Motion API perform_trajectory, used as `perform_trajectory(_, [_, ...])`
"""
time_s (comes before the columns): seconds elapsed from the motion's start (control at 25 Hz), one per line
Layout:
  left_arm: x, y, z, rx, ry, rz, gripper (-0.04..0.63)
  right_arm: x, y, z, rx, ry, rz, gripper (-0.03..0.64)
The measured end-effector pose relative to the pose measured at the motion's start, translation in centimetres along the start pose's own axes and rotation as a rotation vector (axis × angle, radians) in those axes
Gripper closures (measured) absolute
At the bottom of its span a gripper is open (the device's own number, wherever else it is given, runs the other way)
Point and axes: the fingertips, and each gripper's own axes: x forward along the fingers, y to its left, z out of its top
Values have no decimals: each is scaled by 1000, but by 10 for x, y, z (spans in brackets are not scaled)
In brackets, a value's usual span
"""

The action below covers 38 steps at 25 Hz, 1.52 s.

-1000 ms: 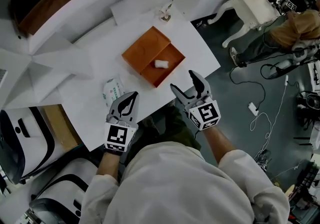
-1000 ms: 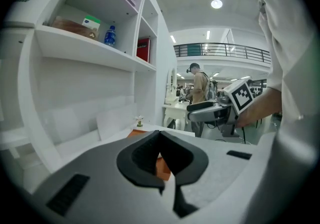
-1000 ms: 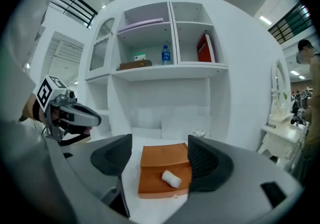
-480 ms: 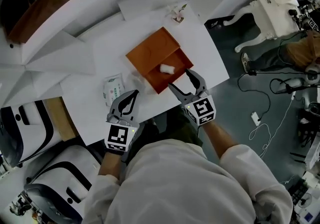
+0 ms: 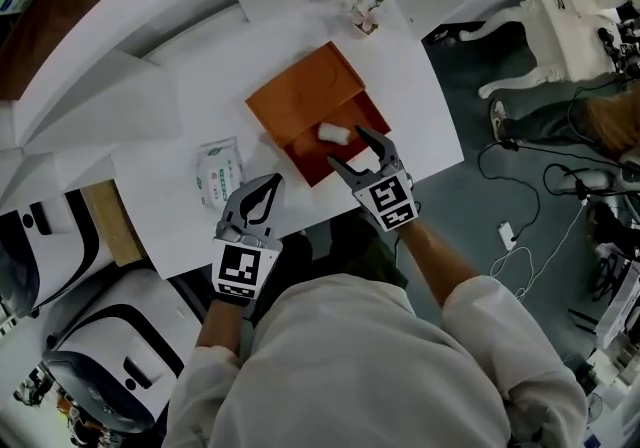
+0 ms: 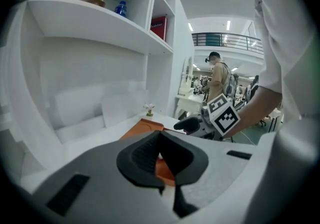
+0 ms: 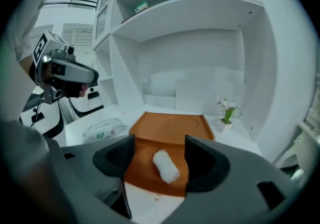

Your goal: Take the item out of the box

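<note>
An orange box (image 5: pixel 300 96) lies open on the white table (image 5: pixel 170 186), its lid flat behind the tray. A small white roll (image 5: pixel 333 132) rests in the tray, also seen in the right gripper view (image 7: pixel 165 166). My right gripper (image 5: pixel 350 148) hangs over the tray's near corner, open; its jaws have just been closing a little, with nothing between them. The roll lies just past its tips (image 7: pixel 159 155). My left gripper (image 5: pixel 268 183) hovers left of the box near the table's front edge, shut and empty (image 6: pixel 161 149).
A pack of wet wipes (image 5: pixel 219 171) lies left of the box. A small potted flower (image 5: pixel 365 11) stands behind it by the white shelf unit (image 7: pixel 200 13). White machines (image 5: pixel 90 336) sit on the floor at the left, cables (image 5: pixel 520 236) at the right.
My right gripper has come forward and down from the table edge to the box's near corner. The left gripper has shifted slightly forward.
</note>
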Motion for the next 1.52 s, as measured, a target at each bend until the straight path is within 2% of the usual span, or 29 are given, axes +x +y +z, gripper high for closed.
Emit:
perform_trajectory(0.32, [23, -3, -15, -17, 41, -5, 590, 32, -5, -37, -50, 127, 65, 305])
perform_trajectory(0.64, [32, -4, -26, -53, 70, 9, 589, 58, -9, -67, -127, 299, 113, 318])
perform_trajectory(0.8, [35, -2, -27, -67, 73, 15, 591, 65, -11, -73, -156, 364, 115, 348])
perform_trajectory(1.36, [38, 0, -33, -93, 77, 17, 589, 84, -6, -103, -254, 633, 148, 348])
perform_trajectory(1.44, [36, 1, -35, -98, 80, 19, 589, 87, -6, -107, -273, 650, 148, 364])
perform_trajectory(1.52, [35, 4, -36, -102, 82, 22, 589, 89, -7, -107, -287, 651, 149, 410])
